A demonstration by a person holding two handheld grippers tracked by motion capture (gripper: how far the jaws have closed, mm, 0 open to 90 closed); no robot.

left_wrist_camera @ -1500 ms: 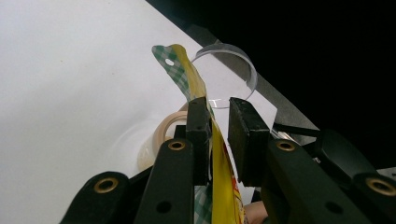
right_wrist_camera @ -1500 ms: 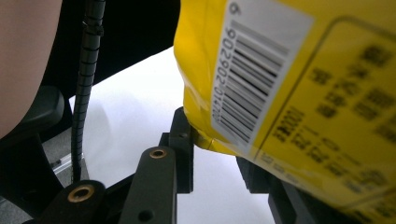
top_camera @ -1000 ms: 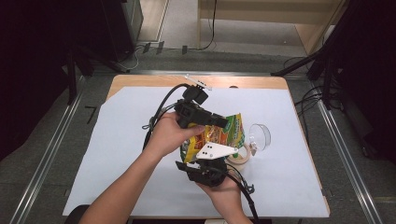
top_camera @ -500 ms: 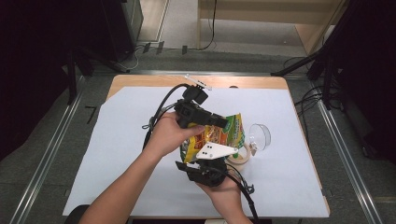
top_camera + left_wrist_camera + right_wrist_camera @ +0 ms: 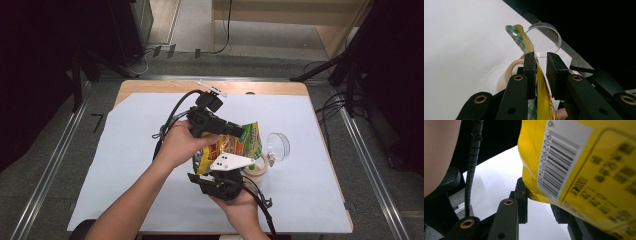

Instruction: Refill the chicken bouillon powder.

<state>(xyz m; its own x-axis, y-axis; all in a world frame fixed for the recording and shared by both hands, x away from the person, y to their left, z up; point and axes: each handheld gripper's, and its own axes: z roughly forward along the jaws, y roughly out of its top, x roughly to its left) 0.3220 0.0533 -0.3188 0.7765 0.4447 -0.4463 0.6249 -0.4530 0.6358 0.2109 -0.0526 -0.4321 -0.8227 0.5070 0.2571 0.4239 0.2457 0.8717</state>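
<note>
High view: both hands are holding a yellow snack bag (image 5: pixel 235 145) up over the white-covered worktop (image 5: pixel 125 165), near its middle. Left tool (image 5: pixel 239 131) is coming in from the left along the bag's upper edge, right tool (image 5: pixel 220 167) is sitting at the bag's lower edge with its grey plate (image 5: pixel 231 161) on top. Tape roll (image 5: pixel 256 169) is lying flat on the worktop just right of the right tool, clear lid (image 5: pixel 278 145) is standing a bit further right, near the bag's green end

Left tool view: bag's edge (image 5: pixel 537 82) is running between the two black pads. Left pad (image 5: pixel 530 72) is lying against the film, right pad (image 5: pixel 554 72) is standing off with a visible gap, so I'm reading this tool as not clamped, bag just sitting between the jaws. Bag's green checked corner (image 5: pixel 517 35) is sticking out past the pad tips. Tape roll (image 5: pixel 510 72) and clear lid (image 5: pixel 546 37) are showing behind, on the worktop

Right tool view: bag's barcode side (image 5: pixel 579 165) is hanging close in front of the camera. Bag's bottom corner is sitting between the pads, touching the left pad (image 5: pixel 521 195); right pad (image 5: pixel 560 215) is mostly hidden behind the bag. Can't tell whether this tool is actually pinching or just cradling it
</note>
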